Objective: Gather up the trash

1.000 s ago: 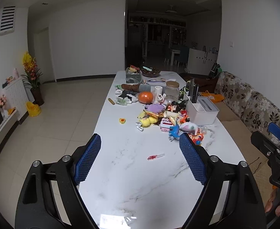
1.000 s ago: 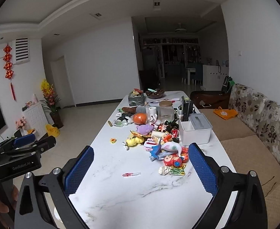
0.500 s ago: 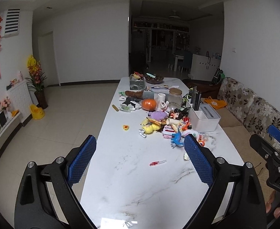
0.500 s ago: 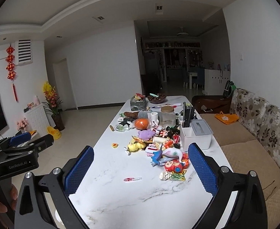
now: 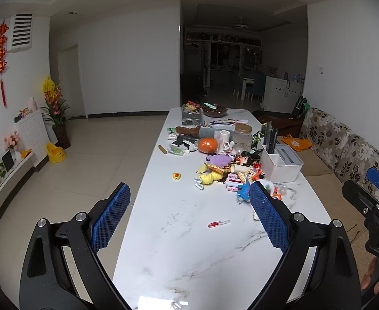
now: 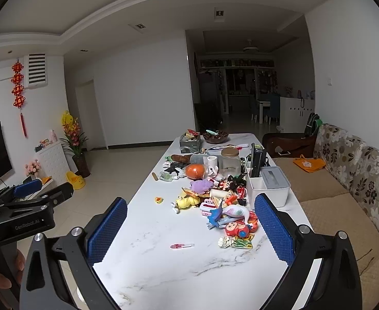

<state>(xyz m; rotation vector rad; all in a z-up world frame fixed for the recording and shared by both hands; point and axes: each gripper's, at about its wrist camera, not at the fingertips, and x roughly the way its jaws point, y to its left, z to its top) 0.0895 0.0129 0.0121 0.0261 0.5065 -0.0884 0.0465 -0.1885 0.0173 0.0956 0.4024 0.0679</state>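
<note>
A long white marble table [image 5: 184,253] [image 6: 163,266] carries a heap of toys and litter [image 5: 230,168] [image 6: 215,201] along its middle. A crumpled wrapper [image 6: 225,241] and a green-and-red packet [image 6: 242,243] lie at the heap's near end. A small red-and-white item [image 5: 218,223] [image 6: 182,245] lies alone on the bare marble. My left gripper [image 5: 189,193] is open and empty above the table's near end. My right gripper [image 6: 190,206] is likewise open and empty, held high over the same end.
A white box [image 5: 282,164] [image 6: 269,184], a glass jar [image 5: 242,137] and an orange ball [image 5: 208,144] stand further along. A floral sofa [image 5: 344,144] [image 6: 357,170] runs along the right. Tiled floor [image 5: 86,160] lies left, with a yellow potty [image 5: 55,152].
Both grippers have risen and drawn back a little, so the table sits lower and smaller in each view. Their jaws stayed open.
</note>
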